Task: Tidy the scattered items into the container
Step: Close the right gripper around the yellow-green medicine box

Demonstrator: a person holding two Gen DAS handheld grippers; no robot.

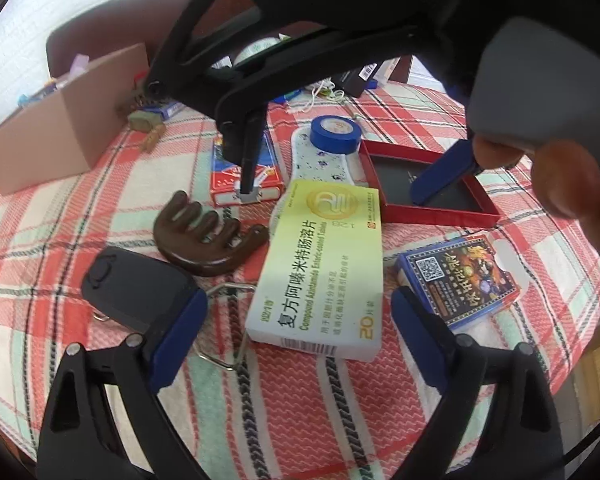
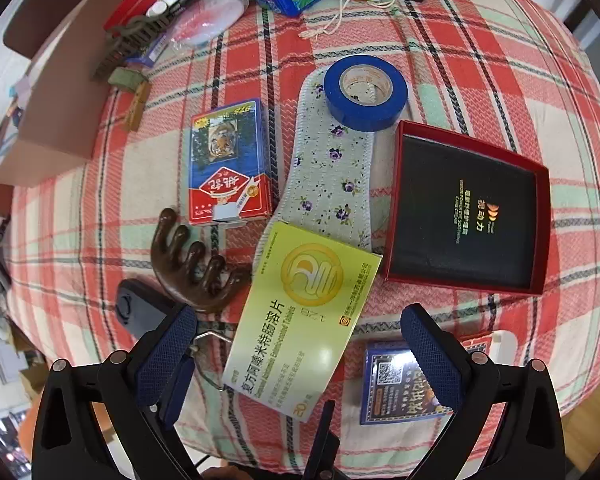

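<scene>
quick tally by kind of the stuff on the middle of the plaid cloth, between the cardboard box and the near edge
Card packs: 2, the tiger pack and the QR-code pack
Medicine box: 1
Blue tape roll: 1
Floral insole: 1
Red tray: 1
Wooden comb: 1
Black key fob: 1
Total: 8

Below me a yellow-green tablet box (image 2: 300, 320) lies flat, its top edge overlapping the floral insole (image 2: 332, 176); a brown comb (image 2: 192, 268) rests just left; the cardboard box (image 1: 60, 128) stands far left.
</scene>
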